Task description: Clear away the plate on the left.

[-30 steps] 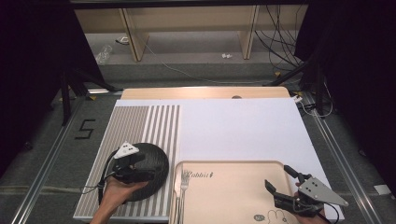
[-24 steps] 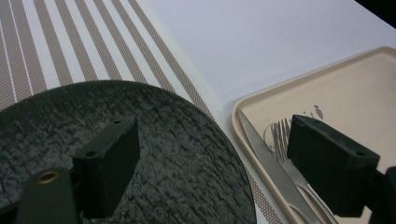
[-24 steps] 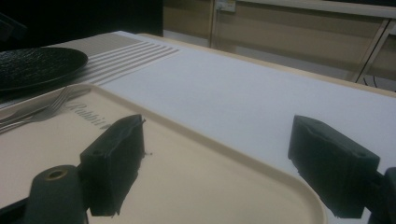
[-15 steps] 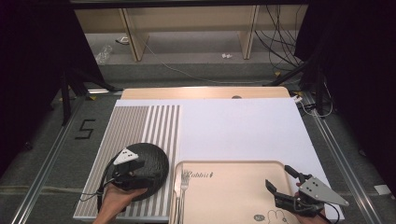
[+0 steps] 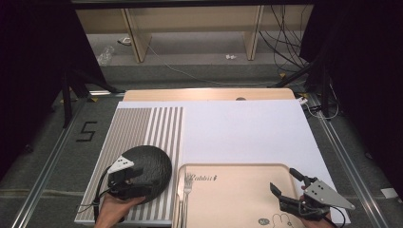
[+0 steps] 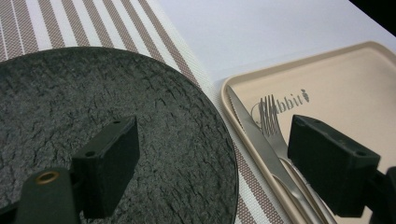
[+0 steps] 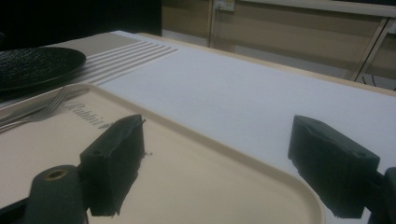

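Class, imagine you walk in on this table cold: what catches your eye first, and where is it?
First the black textured plate on the striped placemat at the near left, with the open left gripper over its near edge. Beside it lies a beige tray with a fork and knife along its left edge.

I've drawn my left gripper (image 5: 138,176) back toward me across the black plate (image 5: 152,161). A second ago it sat over the plate's middle; now it hangs over the near edge, jaws apart. More of the plate's rough dark top shows beyond it than before.
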Demonstrator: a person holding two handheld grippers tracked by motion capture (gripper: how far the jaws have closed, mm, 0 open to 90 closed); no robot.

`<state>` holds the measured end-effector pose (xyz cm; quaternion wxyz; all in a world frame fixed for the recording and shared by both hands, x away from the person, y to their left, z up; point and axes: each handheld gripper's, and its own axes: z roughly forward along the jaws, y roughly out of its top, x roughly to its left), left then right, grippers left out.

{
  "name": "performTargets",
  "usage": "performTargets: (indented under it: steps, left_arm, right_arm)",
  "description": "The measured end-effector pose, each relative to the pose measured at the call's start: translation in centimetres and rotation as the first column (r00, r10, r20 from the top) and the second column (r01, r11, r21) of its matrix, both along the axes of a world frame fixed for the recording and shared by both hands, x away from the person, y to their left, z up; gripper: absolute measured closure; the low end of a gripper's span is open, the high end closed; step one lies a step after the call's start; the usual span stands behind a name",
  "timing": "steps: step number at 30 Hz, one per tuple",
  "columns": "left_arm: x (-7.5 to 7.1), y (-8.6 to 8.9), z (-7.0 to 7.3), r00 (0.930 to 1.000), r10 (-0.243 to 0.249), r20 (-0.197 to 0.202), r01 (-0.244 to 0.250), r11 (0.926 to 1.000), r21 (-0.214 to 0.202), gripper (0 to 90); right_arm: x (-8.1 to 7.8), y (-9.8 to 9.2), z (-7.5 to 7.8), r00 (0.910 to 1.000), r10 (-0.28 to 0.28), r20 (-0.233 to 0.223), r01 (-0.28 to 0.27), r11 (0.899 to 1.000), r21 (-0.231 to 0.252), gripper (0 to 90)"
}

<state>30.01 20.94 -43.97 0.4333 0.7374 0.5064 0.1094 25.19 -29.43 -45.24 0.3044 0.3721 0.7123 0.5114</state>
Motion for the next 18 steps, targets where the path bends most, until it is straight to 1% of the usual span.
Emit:
performTargets:
  steps: [5, 9, 11, 14, 16, 18]
  left_arm:
    - [-0.3, 0.4, -0.2, 0.9999, 0.010, -0.006, -0.010, 0.9999, -0.011, 16.6]
    - [-0.5, 1.1, -0.4, 0.9992, 0.039, -0.008, -0.039, 0.9990, -0.023, 16.6]
    - [-0.7, 1.6, -0.5, 0.9981, 0.061, -0.005, -0.061, 0.9977, -0.029, 16.6]
    - [-0.9, 2.3, -0.7, 0.9952, 0.098, -0.008, -0.098, 0.9947, -0.032, 16.6]
    - [-1.1, 2.8, -0.7, 0.9922, 0.124, -0.010, -0.125, 0.9914, -0.041, 16.6]
    - [-1.3, 3.2, -0.6, 0.9886, 0.150, -0.010, -0.151, 0.9868, -0.059, 16.6]
  right_arm:
    - [0.0, 0.0, 0.0, 1.0000, -0.003, 0.000, 0.003, 1.000, 0.000, 19.3]
    - [-0.1, 0.1, 0.1, 1.0000, -0.003, -0.001, 0.003, 1.000, -0.008, 19.3]
    - [-0.1, 0.2, 0.1, 1.0000, -0.001, 0.002, 0.002, 1.000, -0.005, 19.3]
    - [-0.1, 0.3, 0.1, 1.0000, -0.001, 0.000, 0.001, 1.000, -0.010, 19.3]
    - [-0.1, 0.3, 0.1, 1.0000, 0.001, -0.001, -0.001, 1.000, -0.013, 19.3]
    - [-0.1, 0.3, 0.1, 1.0000, 0.001, -0.001, -0.001, 1.000, -0.013, 19.3]
